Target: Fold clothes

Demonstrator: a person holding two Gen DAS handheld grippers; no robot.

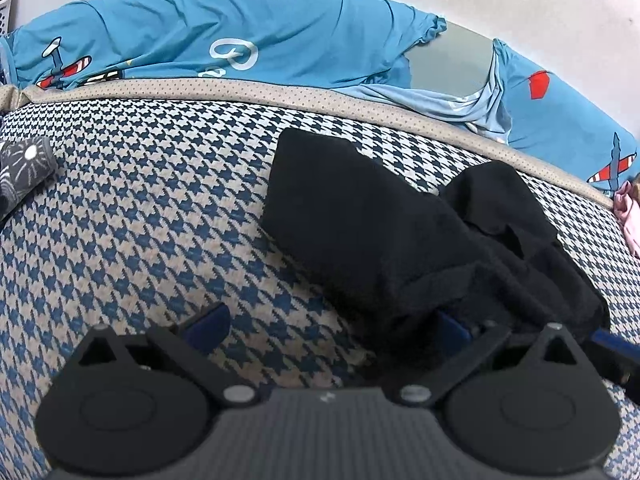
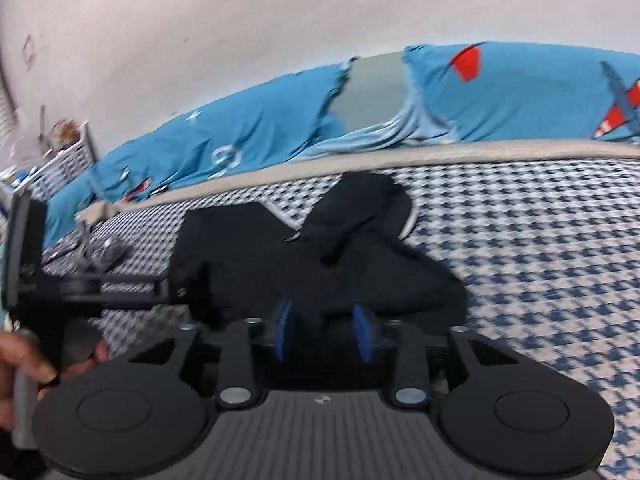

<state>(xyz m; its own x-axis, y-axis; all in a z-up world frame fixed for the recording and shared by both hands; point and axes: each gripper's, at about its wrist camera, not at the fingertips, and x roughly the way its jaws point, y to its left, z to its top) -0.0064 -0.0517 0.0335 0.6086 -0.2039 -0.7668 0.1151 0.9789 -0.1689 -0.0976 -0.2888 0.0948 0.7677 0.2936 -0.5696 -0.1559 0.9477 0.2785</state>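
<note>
Here, in the left wrist view, the left gripper (image 1: 324, 330) sits lowest and nearest, its two blue-padded fingers (image 1: 208, 326) spread wide over a houndstooth bed cover (image 1: 152, 208). The left finger rests on bare cover, while the right one lies against or under the near edge of a black garment (image 1: 380, 232); nothing is pinched between them. The garment is crumpled in two humps, to the right of centre on the cover.

In the right wrist view, which is somewhat blurred, the right gripper (image 2: 323, 330) has its blue pads (image 2: 283, 330) partly apart, with the near edge of the black garment (image 2: 312, 256) lying between them; the pads do not look pressed on the cloth. At the left edge of this view, a person's hand (image 2: 24, 364) holds the handle of the other gripper, whose black arm reaches to the garment's left side.

Farther off at the left, a dark grey patterned cloth (image 1: 24, 168) lies on the cover. Beyond that, a beige dotted border (image 1: 280, 92) runs along the cover's far edge. Behind it lies a rumpled blue sheet printed with aeroplanes (image 1: 240, 36), and then a pale wall (image 2: 280, 12). A bit of pink cloth (image 1: 630, 216) shows at the far right.
</note>
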